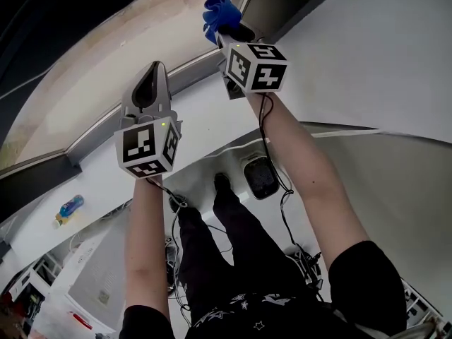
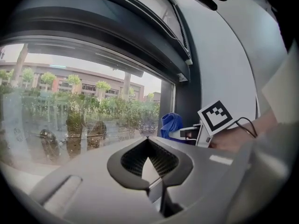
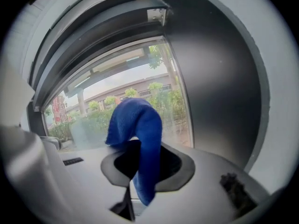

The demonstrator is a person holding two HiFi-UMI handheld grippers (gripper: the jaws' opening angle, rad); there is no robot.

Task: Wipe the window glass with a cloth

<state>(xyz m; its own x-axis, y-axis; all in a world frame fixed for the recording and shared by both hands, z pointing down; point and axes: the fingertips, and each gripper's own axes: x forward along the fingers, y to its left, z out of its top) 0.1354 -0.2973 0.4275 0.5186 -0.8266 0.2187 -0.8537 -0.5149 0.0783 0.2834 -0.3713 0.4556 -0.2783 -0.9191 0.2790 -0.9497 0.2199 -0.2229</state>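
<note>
1. Writing: none legible. Each gripper carries a marker cube (image 1: 146, 149) with black-and-white squares only, no letters. A red sign (image 3: 59, 107) shows outside through the glass, print too blurred to read.
2. L gripper (image 1: 150, 76): jaws shut tip to tip, nothing between them. It's raised toward the window frame (image 1: 99, 136), tips near the glass; can't tell if touching.
3. R gripper (image 1: 236, 35): jaws clamped on the blue cloth (image 3: 145, 134). The cloth bunches above the tips and one end hangs down betw. the jaws.
4. Cloth position: up at the window glass (image 2: 70, 115), near its R edge by the dark upright frame post (image 3: 215, 92). Can't tell if it's pressed on the glass.
5. Arms: both forearms stretched out in front toward the window. L forearm (image 1: 145, 239) is bare and near straight. R forearm (image 1: 311, 168) reaches further and higher, w/ a black cable (image 1: 272, 154) running along it.
6. The two grippers are well apart, L lower than R in the head view.
7. Other: a small blue and yellow item (image 1: 70, 207) lies on the white ledge (image 1: 205, 111), off to the L. Trees and a building show through the glass.
</note>
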